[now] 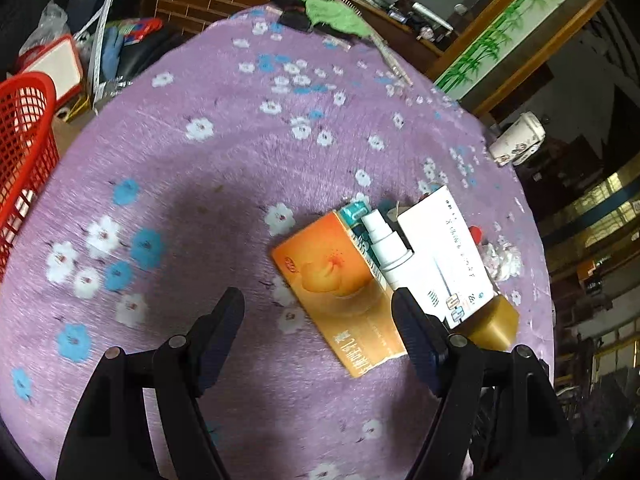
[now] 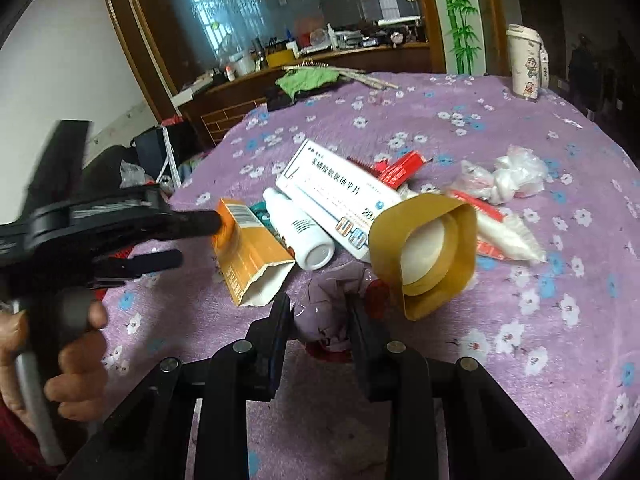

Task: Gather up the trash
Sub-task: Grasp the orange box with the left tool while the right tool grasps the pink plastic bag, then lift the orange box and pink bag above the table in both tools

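Trash lies in a heap on the purple flowered tablecloth (image 1: 224, 168): an orange box (image 1: 340, 280) (image 2: 250, 248), a white spray bottle (image 1: 388, 248) (image 2: 298, 230), a white medicine box (image 1: 444, 256) (image 2: 340, 196), a gold paper cup (image 2: 426, 252) and crumpled plastic (image 2: 508, 176). My left gripper (image 1: 318, 306) (image 2: 196, 240) is open, its jaws around the near end of the orange box. My right gripper (image 2: 318, 316) is shut on a clear crumpled wrapper (image 2: 328, 312) with a red part, in front of the gold cup.
A red mesh basket (image 1: 24, 152) stands off the table's left edge. A tall patterned tumbler (image 2: 526, 64) stands at the far right edge. A green cloth (image 2: 306, 80) and sticks lie at the far side. Cluttered shelves stand behind the table.
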Demonstrator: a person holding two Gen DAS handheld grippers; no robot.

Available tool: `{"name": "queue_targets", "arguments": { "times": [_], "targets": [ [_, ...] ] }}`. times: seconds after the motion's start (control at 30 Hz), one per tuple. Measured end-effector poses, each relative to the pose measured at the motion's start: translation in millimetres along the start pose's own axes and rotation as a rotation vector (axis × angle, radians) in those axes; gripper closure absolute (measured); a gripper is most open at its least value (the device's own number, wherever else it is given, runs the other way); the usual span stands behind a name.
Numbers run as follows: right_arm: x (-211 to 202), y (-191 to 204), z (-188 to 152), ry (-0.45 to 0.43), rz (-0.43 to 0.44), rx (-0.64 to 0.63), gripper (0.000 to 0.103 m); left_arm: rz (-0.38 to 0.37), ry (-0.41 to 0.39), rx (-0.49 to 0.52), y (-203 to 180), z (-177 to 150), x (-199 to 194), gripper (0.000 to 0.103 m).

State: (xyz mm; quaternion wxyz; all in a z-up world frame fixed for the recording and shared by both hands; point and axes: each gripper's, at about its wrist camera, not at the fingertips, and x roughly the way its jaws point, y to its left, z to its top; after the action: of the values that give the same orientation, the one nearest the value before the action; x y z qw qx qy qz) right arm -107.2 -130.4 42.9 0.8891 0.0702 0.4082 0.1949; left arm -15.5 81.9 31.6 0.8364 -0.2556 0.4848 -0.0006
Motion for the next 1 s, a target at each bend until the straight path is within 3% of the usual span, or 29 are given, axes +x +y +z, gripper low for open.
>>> {"name": "queue_targets", "arguments": {
  "times": [0.17,0.3,0.37,0.43,0.5,0.77,1.0],
  "targets": [
    [-13.7,-5.9,-2.6,-0.033,0.008,0.008,0.072,0.015,0.001,0.011,-13.5,-2.8,15.5,0.028],
    [-18.1,-11.4,-4.8,-0.042,0.022,0.018,0.072,0.020,0.013,0.079,-25.3,-4.2,29.7,0.029],
    [-17.4,-11.9,-5.6,-0.040,0.026,0.016,0.072,0.020,0.013,0.115,-29.0,-6.7,34.1,0.036],
    [-16.9,-10.3,-7.5,-0.038,0.028,0.010,0.072,0.027,0.009,0.163,-32.7,-9.7,35.2,0.052],
    [-16.5,-9.2,-8.7,-0.035,0.029,0.003,0.072,0.013,0.003,0.211,-33.7,-13.1,33.5,0.056],
    [-9.6,3.2,-12.4,-0.019,0.034,-0.027,0.072,0.006,-0.062,0.305,-18.0,-30.5,7.5,0.059],
    [-0.9,20.2,-14.9,-0.003,0.041,-0.071,0.072,0.047,-0.131,0.377,-11.2,-48.2,-13.6,0.059]
  ]
}}
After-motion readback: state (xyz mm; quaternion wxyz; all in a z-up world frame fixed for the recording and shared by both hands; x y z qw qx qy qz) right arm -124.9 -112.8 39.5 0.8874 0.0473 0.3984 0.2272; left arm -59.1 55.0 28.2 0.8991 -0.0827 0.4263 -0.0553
